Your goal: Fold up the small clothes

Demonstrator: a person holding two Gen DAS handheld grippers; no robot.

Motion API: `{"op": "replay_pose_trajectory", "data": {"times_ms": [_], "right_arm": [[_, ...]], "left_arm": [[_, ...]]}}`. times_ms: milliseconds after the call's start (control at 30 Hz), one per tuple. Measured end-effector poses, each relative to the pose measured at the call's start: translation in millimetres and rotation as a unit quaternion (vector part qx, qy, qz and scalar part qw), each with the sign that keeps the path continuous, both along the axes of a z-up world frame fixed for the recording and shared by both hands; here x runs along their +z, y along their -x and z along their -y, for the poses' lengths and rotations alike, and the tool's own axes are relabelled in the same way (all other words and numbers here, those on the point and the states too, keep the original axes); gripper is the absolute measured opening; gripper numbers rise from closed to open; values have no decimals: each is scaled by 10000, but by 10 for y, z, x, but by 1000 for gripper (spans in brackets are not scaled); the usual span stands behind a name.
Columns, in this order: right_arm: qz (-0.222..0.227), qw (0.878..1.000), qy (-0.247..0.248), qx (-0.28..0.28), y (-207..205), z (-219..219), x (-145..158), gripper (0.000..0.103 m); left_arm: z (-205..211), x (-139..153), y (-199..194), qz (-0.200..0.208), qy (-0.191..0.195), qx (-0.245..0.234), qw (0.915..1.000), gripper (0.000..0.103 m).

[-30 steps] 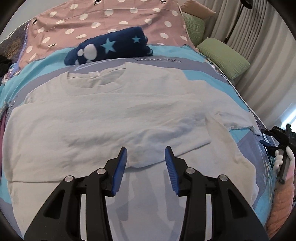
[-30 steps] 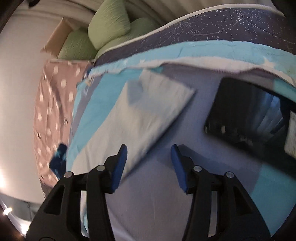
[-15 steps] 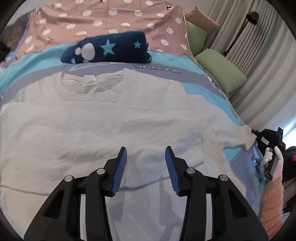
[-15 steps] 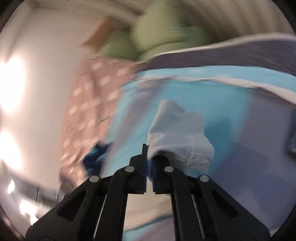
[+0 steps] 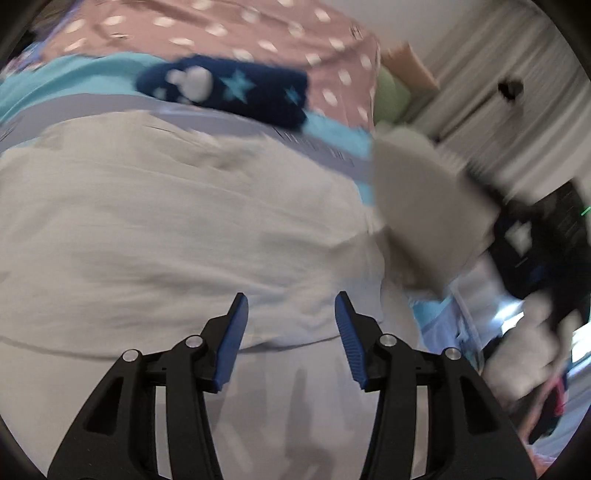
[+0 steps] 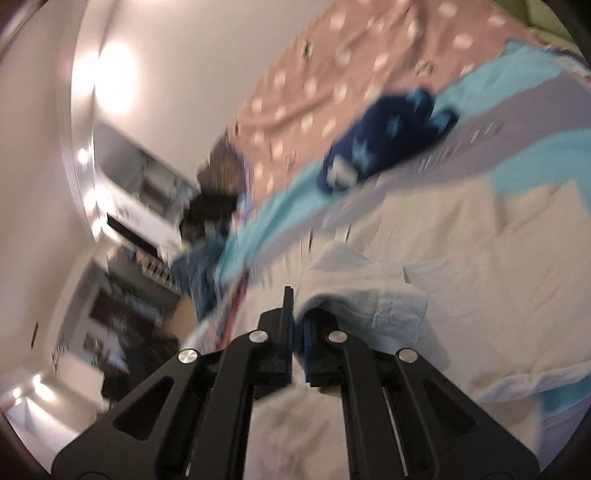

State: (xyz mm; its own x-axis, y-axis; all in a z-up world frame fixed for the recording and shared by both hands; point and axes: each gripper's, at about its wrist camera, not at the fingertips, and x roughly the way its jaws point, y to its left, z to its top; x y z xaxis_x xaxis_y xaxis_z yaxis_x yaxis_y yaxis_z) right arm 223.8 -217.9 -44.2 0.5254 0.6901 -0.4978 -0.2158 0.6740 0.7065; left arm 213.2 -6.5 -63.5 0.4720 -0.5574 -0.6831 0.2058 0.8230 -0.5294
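A white T-shirt [image 5: 166, 229] lies spread on the bed, collar away from me. My left gripper [image 5: 290, 317] is open and empty, low over the shirt's lower fold. My right gripper [image 6: 297, 306] is shut on the shirt's right sleeve [image 6: 362, 295] and holds it lifted over the shirt body [image 6: 498, 258]. In the left wrist view the lifted sleeve [image 5: 424, 199] hangs in the air at the right, blurred by motion.
A rolled navy blanket with stars [image 5: 225, 88] lies beyond the collar, also in the right wrist view [image 6: 388, 144]. A pink dotted pillow [image 5: 236, 33] and green cushions [image 5: 391, 96] are behind it. The cover is turquoise and grey [image 5: 55, 85].
My right gripper has lifted the pinched sleeve and swung it over the shirt body. My left gripper has stayed open and dropped closer to the shirt.
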Motion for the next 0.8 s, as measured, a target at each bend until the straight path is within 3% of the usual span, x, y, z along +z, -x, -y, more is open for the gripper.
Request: {"op": "replay_pose_trajectory", "data": {"times_ms": [133,233,400,567,633,700,800], "right_arm": [[-249,9989,330,212,93,-232,-213,5],[-380,9974,519,311,184,-250,-325,7],[-200,9934,1073,347,355,-337,-352,7],[41,9878,1496,439,409,-450,-377,7],[137,9842,1682,536,443,-507,-372,13],[94,9843,1644,630,459,-516,-374,34],[-14,9870,1525,502,487,-396,-380,43]], "left_arm": [[-394,-9,78,-61,669,2,9977,52],[-470,-101,13,-183,952,-3,9953,52],[-284,-394,-307,-770,1294,-266,9882,53],[-23,-521,-618,-1019,1379,-442,9842,53],[63,-512,-683,-1051,1357,-521,9838,55],[158,-493,-766,-1048,1259,-592,9847,59],[217,-446,-784,-989,989,-608,9883,59]]}}
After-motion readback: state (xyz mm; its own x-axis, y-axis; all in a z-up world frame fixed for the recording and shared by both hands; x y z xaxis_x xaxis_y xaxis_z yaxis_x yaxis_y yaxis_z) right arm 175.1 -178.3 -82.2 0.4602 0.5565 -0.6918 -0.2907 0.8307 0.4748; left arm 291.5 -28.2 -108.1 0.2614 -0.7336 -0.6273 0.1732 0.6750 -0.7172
